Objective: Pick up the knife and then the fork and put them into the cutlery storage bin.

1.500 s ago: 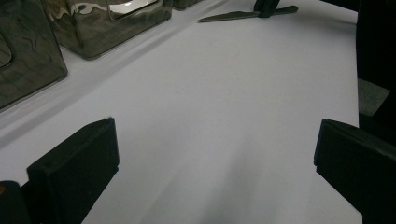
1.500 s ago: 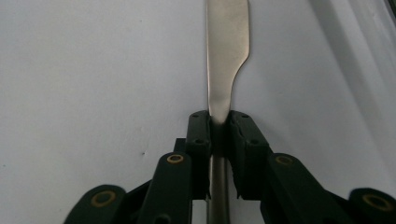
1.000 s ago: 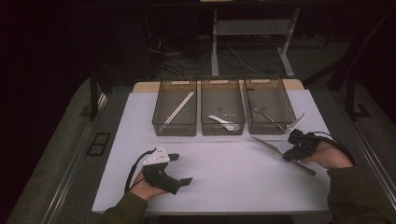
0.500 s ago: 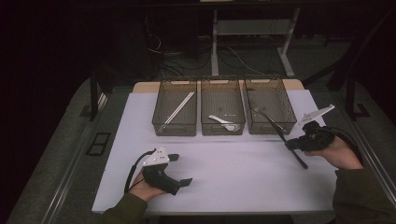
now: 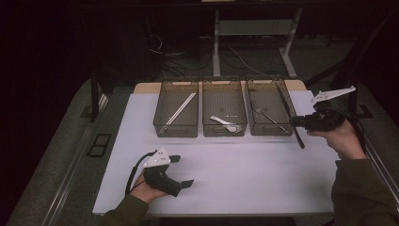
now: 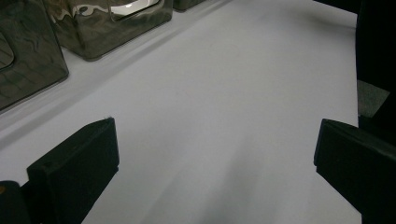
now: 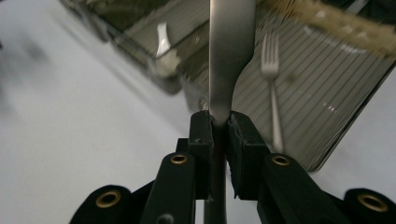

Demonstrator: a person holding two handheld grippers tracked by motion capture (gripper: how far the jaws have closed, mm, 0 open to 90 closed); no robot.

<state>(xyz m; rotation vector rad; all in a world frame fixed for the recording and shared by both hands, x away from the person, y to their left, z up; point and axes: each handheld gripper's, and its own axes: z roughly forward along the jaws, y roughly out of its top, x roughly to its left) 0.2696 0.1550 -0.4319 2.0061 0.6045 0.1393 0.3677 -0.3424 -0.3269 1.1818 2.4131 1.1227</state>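
Note:
My right gripper is shut on a metal table knife and holds it in the air at the right bin's right edge. In the right gripper view the pads pinch the knife's neck, and the blade reaches out over the bin, where a fork lies. That fork rests on the bin floor in the high view. My left gripper rests on the white table near the front, open, with bare table between its jaws in the left gripper view.
Three dark bins stand in a row at the back of the white table. The left bin holds chopsticks; the middle bin holds a spoon. A table frame and cables lie beyond.
My right hand has risen off the table with the knife and moved back and right. The knife has swung from lying flat to standing along the right bin's edge. The left hand has stayed put.

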